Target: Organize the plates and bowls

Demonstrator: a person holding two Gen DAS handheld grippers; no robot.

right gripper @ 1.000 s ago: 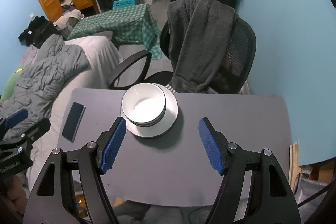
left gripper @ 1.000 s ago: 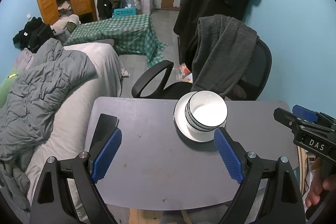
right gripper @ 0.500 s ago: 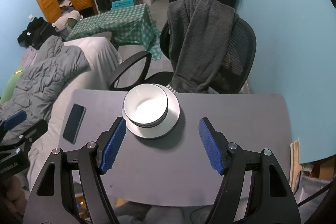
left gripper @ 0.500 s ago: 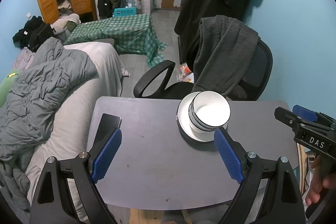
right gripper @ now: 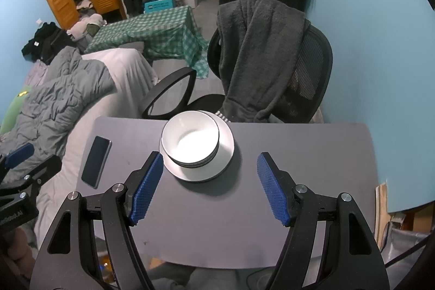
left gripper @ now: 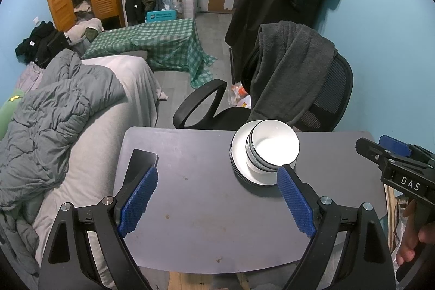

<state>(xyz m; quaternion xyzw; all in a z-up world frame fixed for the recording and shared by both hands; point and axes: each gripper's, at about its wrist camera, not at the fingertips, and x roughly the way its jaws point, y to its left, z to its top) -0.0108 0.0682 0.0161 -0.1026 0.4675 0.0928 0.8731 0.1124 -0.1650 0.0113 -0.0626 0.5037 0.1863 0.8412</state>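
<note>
White stacked bowls [right gripper: 190,139] sat nested on the white plates [right gripper: 225,154] at the far middle of the grey table [right gripper: 299,154], touching nothing else. Over the last second little changed: in the left wrist view the stack drifted slightly right and up in frame, so the left gripper [left gripper: 217,197] had shifted a little relative to it; the right wrist view was almost steady. Neither tool closed in.

Left gripper: jaws wide apart, empty, held above the near table with the stack beyond its right fingertip. Right gripper [right gripper: 210,186]: jaws also apart, empty, stack just beyond its left fingertip (no contact seen in either view).

Black phone [right gripper: 96,162] lay flat on the left of the table, well apart from the crockery.

Judgement: bowls already sit on plates in one pile, and both tools hung back unloaded, so the sorting looked finished or nearly so. No remaining loose dish was visible on the table.
</note>
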